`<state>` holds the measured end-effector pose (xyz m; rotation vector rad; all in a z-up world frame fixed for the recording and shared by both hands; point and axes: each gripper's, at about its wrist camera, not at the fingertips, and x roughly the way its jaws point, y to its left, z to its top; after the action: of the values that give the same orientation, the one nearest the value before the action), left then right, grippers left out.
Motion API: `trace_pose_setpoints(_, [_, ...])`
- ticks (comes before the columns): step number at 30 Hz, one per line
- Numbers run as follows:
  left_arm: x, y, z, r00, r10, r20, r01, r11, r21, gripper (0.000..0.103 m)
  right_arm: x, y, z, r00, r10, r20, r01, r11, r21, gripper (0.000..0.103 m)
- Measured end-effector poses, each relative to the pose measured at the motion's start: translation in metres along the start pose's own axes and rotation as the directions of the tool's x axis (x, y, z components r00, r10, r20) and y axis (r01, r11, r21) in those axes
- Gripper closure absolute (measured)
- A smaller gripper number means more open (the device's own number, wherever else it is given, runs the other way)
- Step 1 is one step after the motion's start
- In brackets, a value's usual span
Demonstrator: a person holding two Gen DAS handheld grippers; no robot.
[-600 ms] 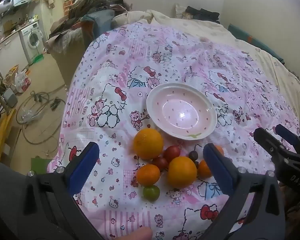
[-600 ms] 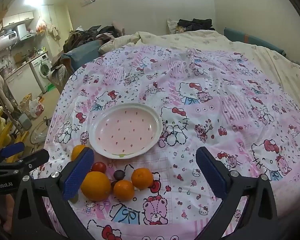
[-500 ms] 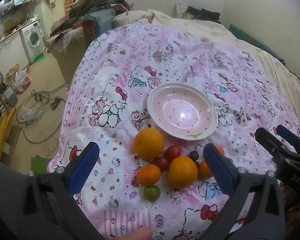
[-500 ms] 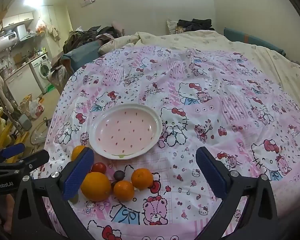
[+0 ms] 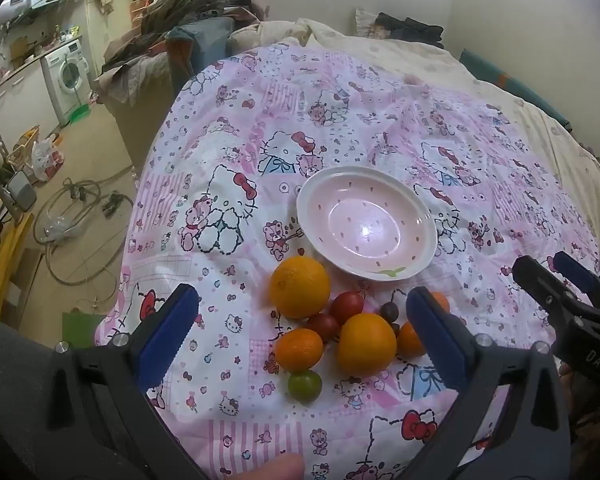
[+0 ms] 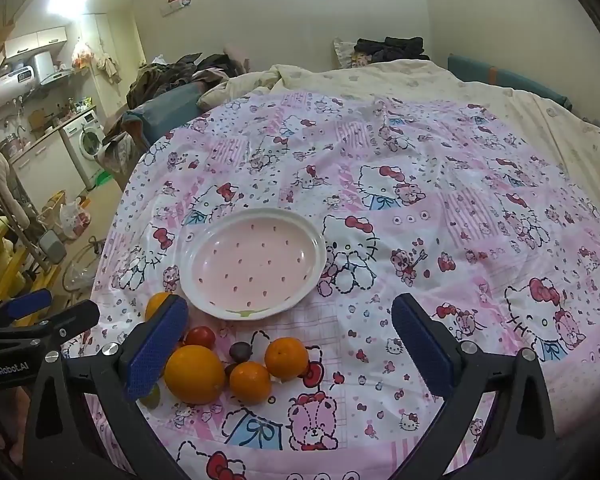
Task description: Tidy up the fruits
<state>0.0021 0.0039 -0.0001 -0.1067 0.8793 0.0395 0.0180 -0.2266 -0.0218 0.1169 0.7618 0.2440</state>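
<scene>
Start of the sorting step. Left claw [image 5: 300, 328] and right claw [image 6: 288, 344], both spread wide and empty, hover over loose fruit on the cartoon-print pink bedspread [image 6: 460, 208]. The shallow pink strawberry-dotted plate [image 5: 426, 254] lies empty just beyond. Next, probably: lower one claw around the large round orange [image 5: 300, 286], nearest the plate.

- Warm, dimmish indoor light; a ceiling lamp [image 6: 69, 0] blew out white at upper left.
- Glare spotted the plate [image 5: 366, 232].
- Fisheye bending darkened corners; far kitchen detail was perhaps slightly soft.
</scene>
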Motion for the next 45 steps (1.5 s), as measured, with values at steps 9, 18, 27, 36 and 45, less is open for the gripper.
trace_pose_setpoints(9, [-0.0002, 0.0015, -0.0007, 1.0, -0.001, -0.001, 0.001, 1.0, -0.003, 0.0, 0.0003, -0.0003, -0.0006, 1.0, -0.001, -0.003, 0.001, 1.0, 0.002, 0.0])
trace_pose_setpoints(18, [-0.0002, 0.0012, -0.001, 1.0, -0.002, -0.001, 0.002, 1.0, -0.003, 0.0, 0.0001, 0.0007, -0.0006, 1.0, -0.005, -0.002, 0.005, 1.0, -0.002, 0.0])
trace_pose_setpoints(27, [0.0005, 0.0017, -0.0028, 1.0, -0.003, -0.005, 0.003, 1.0, -0.006, 0.0, 0.0007, 0.0005, -0.0007, 1.0, -0.004, -0.005, 0.004, 1.0, 0.001, 0.0])
trace_pose_setpoints(36, [0.0012, 0.0021, -0.0034, 1.0, -0.004, -0.005, 0.004, 1.0, -0.005, 0.0, 0.0016, 0.0003, -0.0009, 1.0, -0.002, -0.008, 0.002, 1.0, 0.006, 0.0])
trace_pose_setpoints(45, [0.0013, 0.0022, -0.0031, 1.0, -0.003, -0.005, 0.003, 1.0, -0.007, 0.0, 0.0019, -0.0004, -0.0007, 1.0, -0.002, -0.008, 0.003, 1.0, 0.007, 0.0])
